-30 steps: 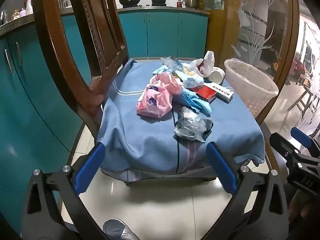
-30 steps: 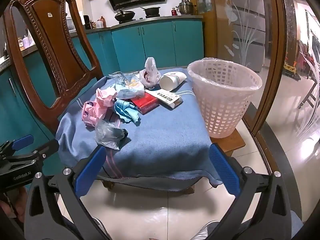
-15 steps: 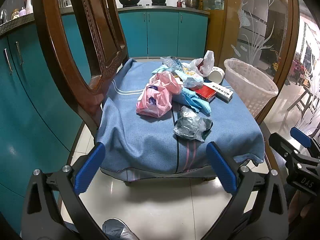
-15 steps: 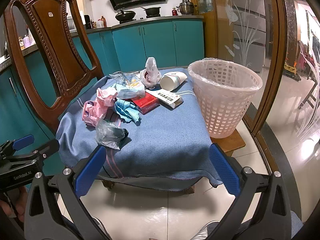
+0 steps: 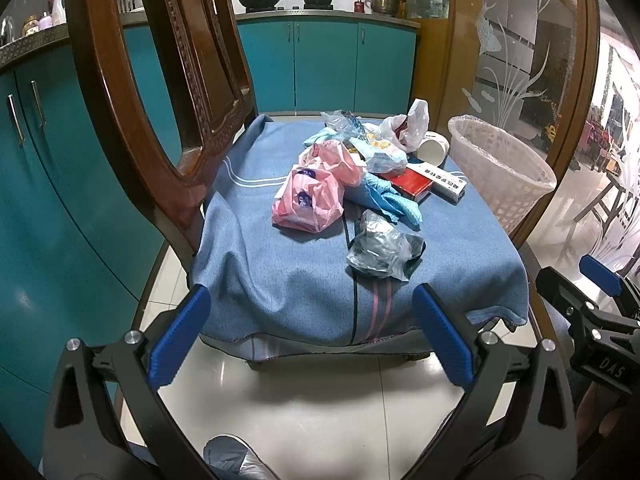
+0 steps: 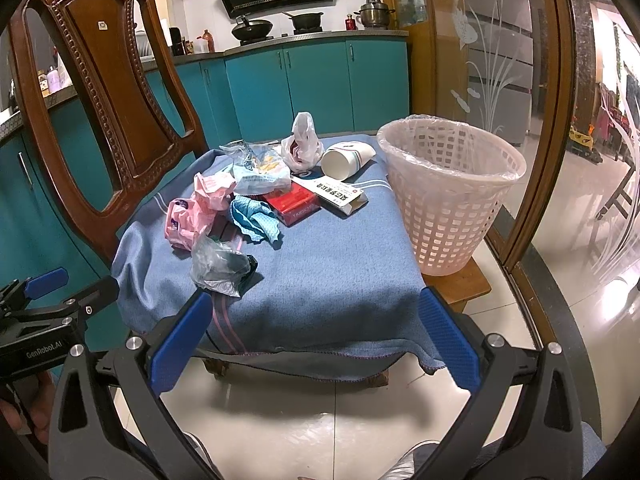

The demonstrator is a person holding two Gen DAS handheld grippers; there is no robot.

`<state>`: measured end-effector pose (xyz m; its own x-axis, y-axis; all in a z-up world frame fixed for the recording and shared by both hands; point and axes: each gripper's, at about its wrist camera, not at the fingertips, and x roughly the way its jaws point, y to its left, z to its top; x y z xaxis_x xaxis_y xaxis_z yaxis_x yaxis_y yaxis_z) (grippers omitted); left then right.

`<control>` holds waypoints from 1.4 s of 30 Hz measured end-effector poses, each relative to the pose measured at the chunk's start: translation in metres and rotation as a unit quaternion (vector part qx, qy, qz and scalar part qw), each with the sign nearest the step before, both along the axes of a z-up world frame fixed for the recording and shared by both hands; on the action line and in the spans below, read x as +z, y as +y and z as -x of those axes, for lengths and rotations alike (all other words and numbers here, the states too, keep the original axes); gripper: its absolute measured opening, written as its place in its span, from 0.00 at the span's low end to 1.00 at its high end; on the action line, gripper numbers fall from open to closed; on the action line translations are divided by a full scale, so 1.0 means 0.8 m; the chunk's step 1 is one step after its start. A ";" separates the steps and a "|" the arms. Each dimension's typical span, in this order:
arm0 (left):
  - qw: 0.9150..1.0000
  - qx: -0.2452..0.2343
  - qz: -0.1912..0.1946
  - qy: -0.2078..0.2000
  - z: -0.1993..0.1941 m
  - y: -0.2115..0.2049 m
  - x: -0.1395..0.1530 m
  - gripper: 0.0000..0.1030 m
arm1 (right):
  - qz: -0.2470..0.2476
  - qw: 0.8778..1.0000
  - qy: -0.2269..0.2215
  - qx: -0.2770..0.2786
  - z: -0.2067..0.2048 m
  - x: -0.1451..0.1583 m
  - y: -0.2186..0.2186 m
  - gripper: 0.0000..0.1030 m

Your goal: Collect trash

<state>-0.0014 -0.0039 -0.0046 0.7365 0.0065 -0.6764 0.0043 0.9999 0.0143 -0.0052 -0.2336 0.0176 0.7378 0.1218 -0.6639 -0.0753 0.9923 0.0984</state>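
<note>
Both the left gripper (image 5: 306, 336) and right gripper (image 6: 312, 336) hang wide open and empty, short of the chair. The trash (image 6: 224, 264) lies heaped by the basket (image 6: 452, 200), probably for short carries.

Trash (image 6: 256, 196) on chair seat (image 6: 320, 272), basket (image 6: 450, 196) right

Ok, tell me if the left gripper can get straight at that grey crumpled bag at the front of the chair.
Probably yes. The left gripper is open and empty, short of the seat's front edge, and the grey crumpled bag lies nearest of the trash, apart from the pile, with only bare blue cloth between.
</note>
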 end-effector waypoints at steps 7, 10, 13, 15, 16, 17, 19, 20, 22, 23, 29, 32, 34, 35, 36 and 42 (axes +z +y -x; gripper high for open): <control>1.000 0.000 0.000 0.002 0.002 -0.002 -0.003 0.97 | 0.000 1.000 0.000 0.000 0.001 0.000 0.000 0.98; 1.000 0.000 0.001 0.003 0.003 -0.002 -0.003 0.97 | 0.000 1.000 0.000 0.000 0.001 0.000 0.001 0.98; 1.000 0.000 0.001 0.003 0.002 -0.001 -0.003 0.97 | 0.001 1.000 0.000 0.000 0.000 0.000 0.000 0.98; 1.000 0.000 0.001 0.003 0.002 -0.001 -0.003 0.97 | 0.001 1.000 0.000 0.001 0.000 0.001 0.001 0.98; 1.000 0.000 0.001 0.003 0.002 -0.001 -0.003 0.97 | 0.001 1.000 0.000 0.000 0.001 0.001 0.001 0.98; 1.000 0.000 0.001 0.003 0.002 -0.001 -0.003 0.97 | 0.001 1.000 0.000 0.000 0.001 0.001 0.001 0.98; 1.000 0.000 0.000 0.003 0.002 -0.001 -0.003 0.97 | 0.001 1.000 0.000 -0.001 0.001 0.001 0.001 0.98; 1.000 0.000 0.001 0.003 0.002 -0.001 -0.003 0.97 | 0.001 1.000 0.000 0.000 0.001 0.001 0.001 0.98; 1.000 0.001 0.001 0.003 0.002 -0.001 -0.003 0.97 | 0.001 1.000 0.000 0.000 0.000 0.000 0.001 0.98; 1.000 0.001 0.001 0.003 0.002 -0.001 -0.003 0.97 | 0.001 1.000 0.000 0.000 0.001 0.001 0.001 0.98; 1.000 0.000 0.001 0.004 0.001 -0.001 -0.003 0.97 | 0.001 1.000 0.000 0.000 0.001 0.001 0.001 0.98; 1.000 0.000 0.001 0.004 0.002 -0.002 -0.003 0.97 | 0.002 1.000 -0.001 0.000 0.001 0.001 0.001 0.98; 1.000 0.000 0.001 0.005 0.003 -0.001 -0.004 0.97 | 0.000 1.000 0.000 0.001 0.001 0.001 0.001 0.98; 1.000 0.000 0.001 0.005 0.003 -0.001 -0.004 0.97 | 0.001 1.000 0.000 0.001 0.001 0.001 0.001 0.98; 1.000 0.000 0.001 0.004 0.003 -0.001 -0.004 0.97 | 0.002 1.000 0.000 0.001 0.001 0.001 0.002 0.98; 1.000 0.000 0.001 0.006 0.004 -0.002 -0.005 0.97 | 0.002 1.000 0.001 0.002 0.002 -0.001 0.001 0.98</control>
<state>-0.0047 -0.0052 -0.0087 0.7290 0.0048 -0.6845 0.0048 0.9999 0.0121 -0.0066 -0.2326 0.0172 0.7364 0.1208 -0.6656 -0.0782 0.9925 0.0936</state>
